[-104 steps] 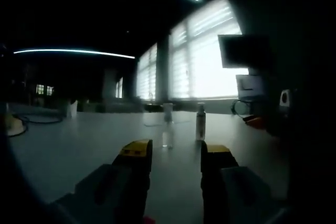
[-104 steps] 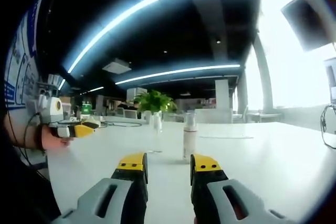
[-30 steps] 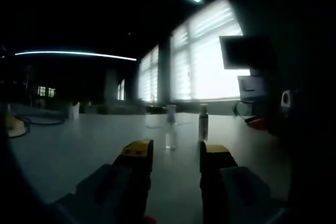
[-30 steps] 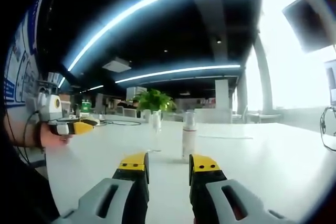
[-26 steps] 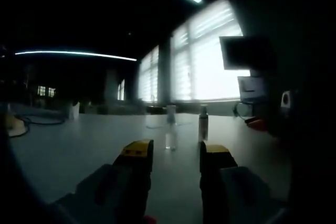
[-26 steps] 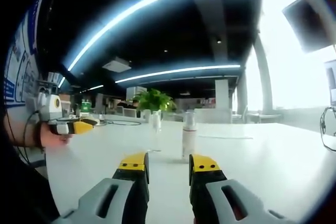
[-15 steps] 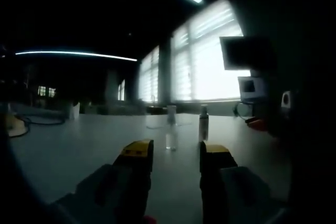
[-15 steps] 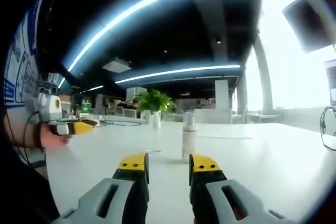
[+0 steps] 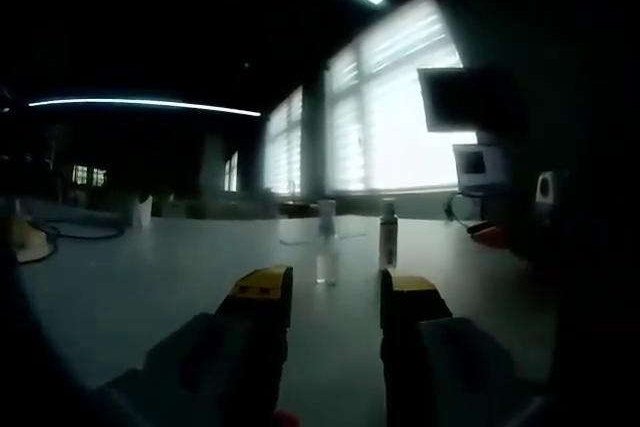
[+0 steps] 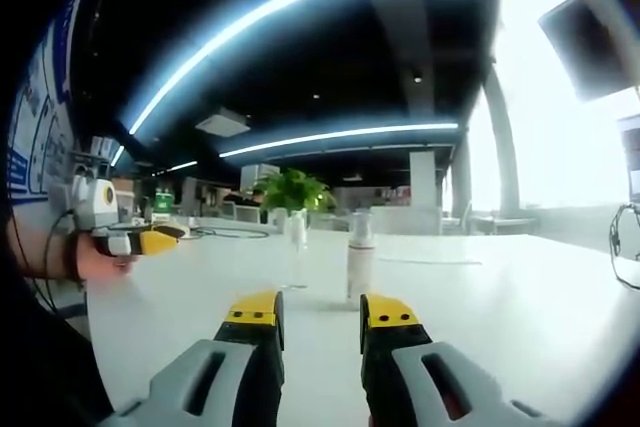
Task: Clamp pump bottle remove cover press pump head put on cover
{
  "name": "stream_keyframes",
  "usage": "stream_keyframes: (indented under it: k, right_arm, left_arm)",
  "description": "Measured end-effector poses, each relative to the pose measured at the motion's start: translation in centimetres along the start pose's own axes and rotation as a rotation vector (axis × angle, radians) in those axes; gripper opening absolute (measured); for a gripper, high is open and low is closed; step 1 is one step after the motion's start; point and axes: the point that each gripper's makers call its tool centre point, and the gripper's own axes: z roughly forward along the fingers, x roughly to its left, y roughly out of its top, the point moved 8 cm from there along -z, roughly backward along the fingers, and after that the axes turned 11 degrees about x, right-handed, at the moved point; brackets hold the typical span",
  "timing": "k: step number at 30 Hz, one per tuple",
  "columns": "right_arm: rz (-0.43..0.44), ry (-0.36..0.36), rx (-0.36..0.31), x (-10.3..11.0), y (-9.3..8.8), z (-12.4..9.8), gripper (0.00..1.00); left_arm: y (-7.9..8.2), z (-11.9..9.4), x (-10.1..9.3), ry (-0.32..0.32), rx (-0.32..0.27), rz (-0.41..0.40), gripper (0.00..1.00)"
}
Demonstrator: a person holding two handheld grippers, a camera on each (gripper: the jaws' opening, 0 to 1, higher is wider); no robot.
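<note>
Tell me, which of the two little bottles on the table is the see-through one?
The clear bottle on the left in the right gripper view, in front of the green plant. Its neighbour, the white bottle, is opaque and stands to its right.

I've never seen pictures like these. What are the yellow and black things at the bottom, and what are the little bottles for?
Those are grabbing tools. A person holds one in each hand, and a small camera rides on each, so each round picture looks forward along one tool. The left gripper and the right gripper both have their two yellow-tipped jaws apart, holding nothing. In the right gripper view the left tool also shows at the side, held in the person's hand. On the white table stand two small bottles: a clear bottle and a white pump bottle beside it, a little apart. Neither tool touches them yet.
</note>
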Motion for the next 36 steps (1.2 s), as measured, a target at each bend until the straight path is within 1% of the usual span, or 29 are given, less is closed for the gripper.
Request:
stream_keyframes:
  k: [36]
  right_arm:
    - [-0.010, -0.007, 0.004, 0.00, 0.00, 0.00, 0.24]
  left_arm:
    - [0.05, 0.06, -0.22, 0.001, 0.002, 0.005, 0.26]
